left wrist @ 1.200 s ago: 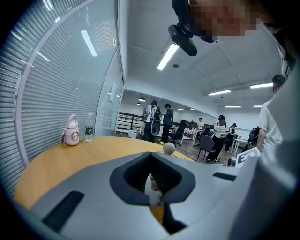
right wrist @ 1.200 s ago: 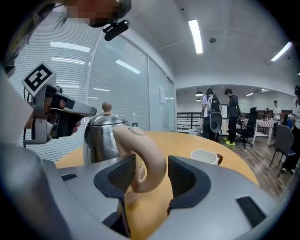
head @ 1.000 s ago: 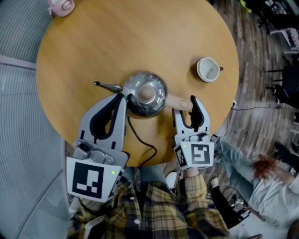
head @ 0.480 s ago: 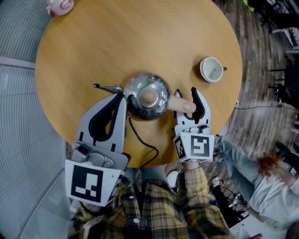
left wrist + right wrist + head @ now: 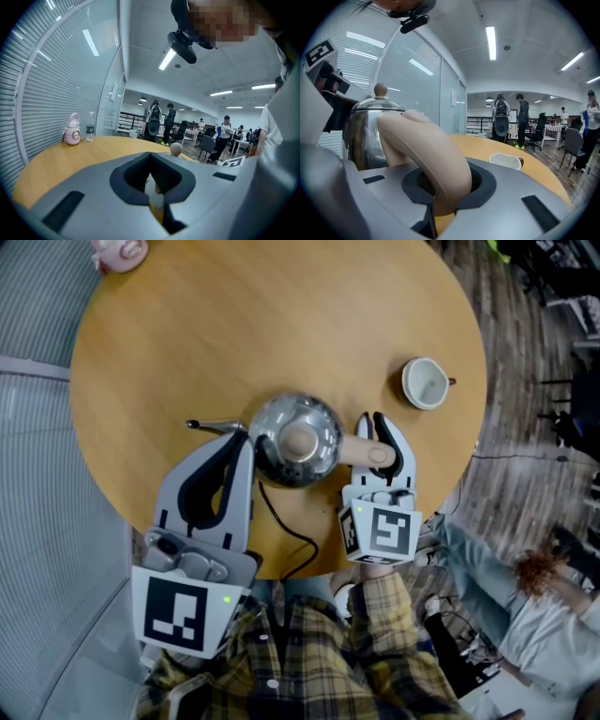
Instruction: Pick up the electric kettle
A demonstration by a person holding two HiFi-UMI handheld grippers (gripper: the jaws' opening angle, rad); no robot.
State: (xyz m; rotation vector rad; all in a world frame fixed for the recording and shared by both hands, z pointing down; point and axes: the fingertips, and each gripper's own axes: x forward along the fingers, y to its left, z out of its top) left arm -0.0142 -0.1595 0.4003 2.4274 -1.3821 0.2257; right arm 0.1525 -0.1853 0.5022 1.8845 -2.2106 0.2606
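The steel electric kettle (image 5: 295,440) stands mid-table with a beige knob on its lid, a thin spout (image 5: 211,426) to the left and a beige handle (image 5: 361,452) to the right. My right gripper (image 5: 372,432) has just been closing, and its jaws now clamp that handle. In the right gripper view the handle (image 5: 426,154) sits in the pads' hollow, with the kettle body (image 5: 365,136) just beyond. My left gripper (image 5: 240,439) rests shut beside the kettle's near-left side, holding nothing. The left gripper view shows only the lid knob (image 5: 176,148) past its jaws.
The round wooden table (image 5: 234,324) also carries a white cup (image 5: 425,382) at the right and a pink bottle (image 5: 120,249) at the far left edge. The kettle's black cord (image 5: 281,521) runs off the near edge. People and office chairs stand in the background.
My right gripper slid forward along the handle and its jaws closed on it. The left gripper and the kettle stayed where they were.
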